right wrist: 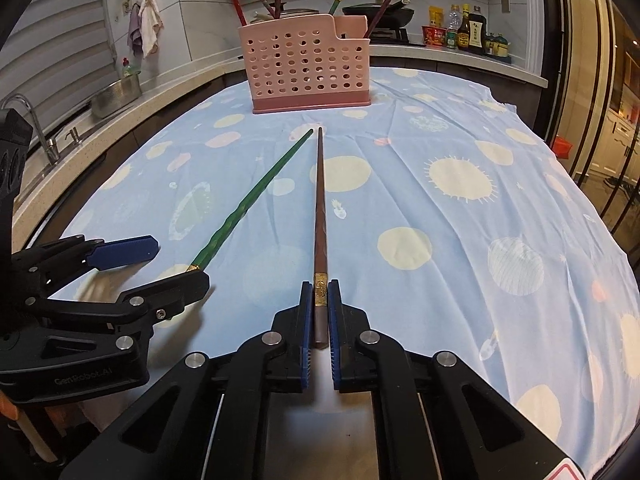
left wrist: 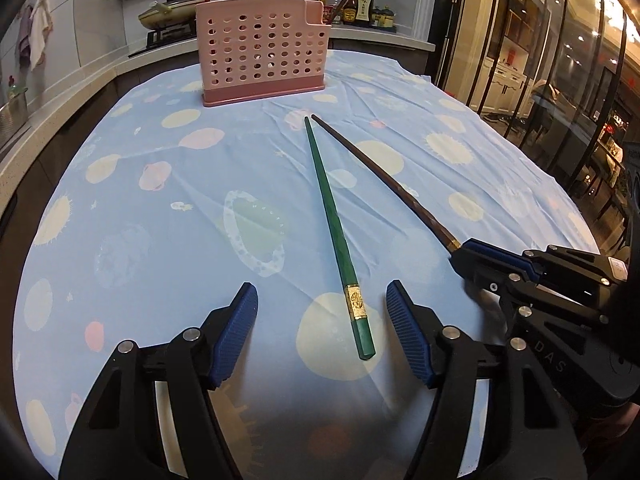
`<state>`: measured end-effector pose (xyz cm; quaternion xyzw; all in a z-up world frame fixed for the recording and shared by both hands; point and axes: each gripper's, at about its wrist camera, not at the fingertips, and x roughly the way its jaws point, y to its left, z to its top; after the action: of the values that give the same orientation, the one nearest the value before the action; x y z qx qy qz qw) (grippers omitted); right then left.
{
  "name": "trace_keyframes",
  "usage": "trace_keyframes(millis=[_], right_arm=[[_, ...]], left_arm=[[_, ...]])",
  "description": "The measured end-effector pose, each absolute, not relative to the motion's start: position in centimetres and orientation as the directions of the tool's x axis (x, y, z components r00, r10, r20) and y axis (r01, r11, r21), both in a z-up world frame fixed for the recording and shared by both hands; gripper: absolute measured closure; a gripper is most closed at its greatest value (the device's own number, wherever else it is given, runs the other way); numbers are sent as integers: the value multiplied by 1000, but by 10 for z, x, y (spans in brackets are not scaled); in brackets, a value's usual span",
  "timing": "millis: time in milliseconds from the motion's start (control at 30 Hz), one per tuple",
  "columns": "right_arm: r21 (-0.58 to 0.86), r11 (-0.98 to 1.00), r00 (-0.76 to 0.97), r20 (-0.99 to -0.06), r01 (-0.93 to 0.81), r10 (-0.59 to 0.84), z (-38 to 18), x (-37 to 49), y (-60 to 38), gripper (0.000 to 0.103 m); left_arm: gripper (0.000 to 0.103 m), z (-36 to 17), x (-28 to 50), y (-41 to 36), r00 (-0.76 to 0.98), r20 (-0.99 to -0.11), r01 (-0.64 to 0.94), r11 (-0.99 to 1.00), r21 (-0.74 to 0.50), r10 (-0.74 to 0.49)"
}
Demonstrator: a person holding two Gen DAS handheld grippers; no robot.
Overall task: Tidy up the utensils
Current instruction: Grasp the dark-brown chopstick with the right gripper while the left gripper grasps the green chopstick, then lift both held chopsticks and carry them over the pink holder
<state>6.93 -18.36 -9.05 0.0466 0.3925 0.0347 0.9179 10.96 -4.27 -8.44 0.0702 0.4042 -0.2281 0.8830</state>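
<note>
A green chopstick [left wrist: 332, 220] with a gold band lies on the blue tablecloth, its thick end between the wide-open fingers of my left gripper [left wrist: 322, 292]; it also shows in the right wrist view [right wrist: 248, 204]. A brown chopstick [right wrist: 320, 208] lies beside it, and my right gripper [right wrist: 320, 284] is shut on its thick end by the gold band. From the left wrist view the brown chopstick [left wrist: 384, 176] runs into the right gripper [left wrist: 464, 252]. A pink perforated utensil holder [left wrist: 262, 54] stands at the far side with several chopsticks in it; it also shows in the right wrist view [right wrist: 308, 70].
The table wears a blue planet-print cloth [right wrist: 460, 220]. Behind it a kitchen counter [right wrist: 460, 60] carries bottles, a pan and a stove. A sink and faucet [right wrist: 36, 128] lie to the left. Glass doors [left wrist: 560, 60] stand to the right.
</note>
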Motion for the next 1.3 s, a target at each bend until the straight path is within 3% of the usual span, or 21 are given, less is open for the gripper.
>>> trace_keyframes(millis=[133, 300, 433, 867, 1300], right_arm=[[127, 992, 688, -718, -25, 109, -90, 67, -185, 96], [144, 989, 685, -718, -23, 121, -89, 64, -188, 96], [148, 989, 686, -717, -22, 123, -88, 61, -189, 96], [190, 981, 749, -646, -28, 146, -50, 49, -200, 96], [212, 976, 859, -488, -56, 155, 25, 57, -221, 96]], left_arm=[[52, -85, 108, -44, 582, -735, 468, 882, -47, -347], [80, -85, 107, -41, 571, -733, 480, 875, -65, -368], [95, -85, 106, -39, 551, -738, 489, 867, -92, -389], [95, -55, 97, -26, 579, -699, 478, 869, -127, -421], [95, 12, 107, -15, 688, -569, 474, 873, -117, -450]])
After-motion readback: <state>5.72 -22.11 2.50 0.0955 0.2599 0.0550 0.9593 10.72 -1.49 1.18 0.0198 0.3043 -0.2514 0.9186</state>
